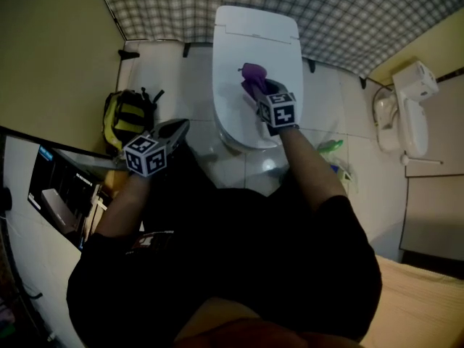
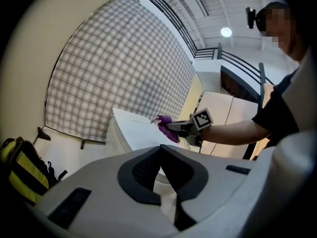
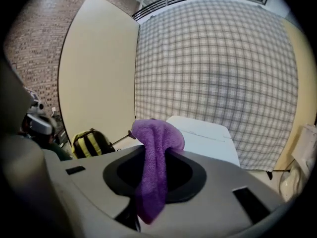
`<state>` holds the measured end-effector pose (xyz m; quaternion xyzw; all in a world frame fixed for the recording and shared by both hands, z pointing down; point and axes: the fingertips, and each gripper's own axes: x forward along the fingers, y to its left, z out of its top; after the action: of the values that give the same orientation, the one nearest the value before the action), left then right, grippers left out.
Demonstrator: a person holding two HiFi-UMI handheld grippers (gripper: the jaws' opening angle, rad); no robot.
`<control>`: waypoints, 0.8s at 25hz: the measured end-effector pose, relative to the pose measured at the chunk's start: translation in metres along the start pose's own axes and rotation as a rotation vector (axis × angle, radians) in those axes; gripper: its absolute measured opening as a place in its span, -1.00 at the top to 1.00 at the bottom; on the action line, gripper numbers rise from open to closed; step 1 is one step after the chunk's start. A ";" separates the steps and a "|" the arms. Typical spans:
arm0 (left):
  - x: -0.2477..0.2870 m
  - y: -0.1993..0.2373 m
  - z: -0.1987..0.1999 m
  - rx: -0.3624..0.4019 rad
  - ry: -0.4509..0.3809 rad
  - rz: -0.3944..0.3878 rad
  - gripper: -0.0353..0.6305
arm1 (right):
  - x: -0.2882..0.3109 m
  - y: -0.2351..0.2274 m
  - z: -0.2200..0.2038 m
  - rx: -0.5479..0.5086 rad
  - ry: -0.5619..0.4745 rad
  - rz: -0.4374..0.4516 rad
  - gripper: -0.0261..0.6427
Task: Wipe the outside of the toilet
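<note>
The white toilet [image 1: 254, 46] stands with its lid down against the checked wall. My right gripper [image 1: 255, 91] hangs over the lid, shut on a purple cloth [image 1: 251, 73] that bunches at its tip. In the right gripper view the cloth [image 3: 153, 167] drapes from between the jaws, with the toilet [image 3: 208, 138] behind it. My left gripper [image 1: 174, 130] hovers left of the bowl, off the toilet, jaws together and holding nothing. Its own view shows the tips meeting [image 2: 161, 148], the toilet [image 2: 131, 130] beyond, and the right gripper [image 2: 173, 127] holding the cloth [image 2: 166, 123].
A yellow and black backpack [image 1: 127, 114] lies on the floor left of the toilet. A green bottle [image 1: 330, 147] stands on the tiles to its right. Further right, a white fixture [image 1: 409, 107] hangs on the wall. A dark panel [image 1: 58, 187] runs along the left edge.
</note>
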<state>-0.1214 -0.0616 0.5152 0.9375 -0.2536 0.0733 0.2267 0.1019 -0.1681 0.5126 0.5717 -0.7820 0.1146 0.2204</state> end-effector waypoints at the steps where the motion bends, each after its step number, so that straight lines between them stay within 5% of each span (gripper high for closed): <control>1: 0.002 0.002 0.001 -0.010 0.008 -0.006 0.89 | 0.018 -0.013 0.010 0.004 -0.003 -0.007 0.62; 10: 0.020 0.054 0.028 -0.036 0.031 0.056 0.89 | 0.181 -0.115 0.071 -0.014 0.066 -0.105 0.62; 15: 0.032 0.094 0.053 -0.096 -0.030 0.062 0.89 | 0.244 -0.141 0.098 -0.015 0.100 -0.144 0.62; 20: 0.062 0.128 0.068 -0.065 0.018 0.078 0.88 | 0.290 -0.163 0.126 -0.043 0.118 -0.170 0.62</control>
<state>-0.1312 -0.2188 0.5202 0.9184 -0.2901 0.0824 0.2563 0.1571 -0.5196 0.5286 0.6232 -0.7187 0.1121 0.2874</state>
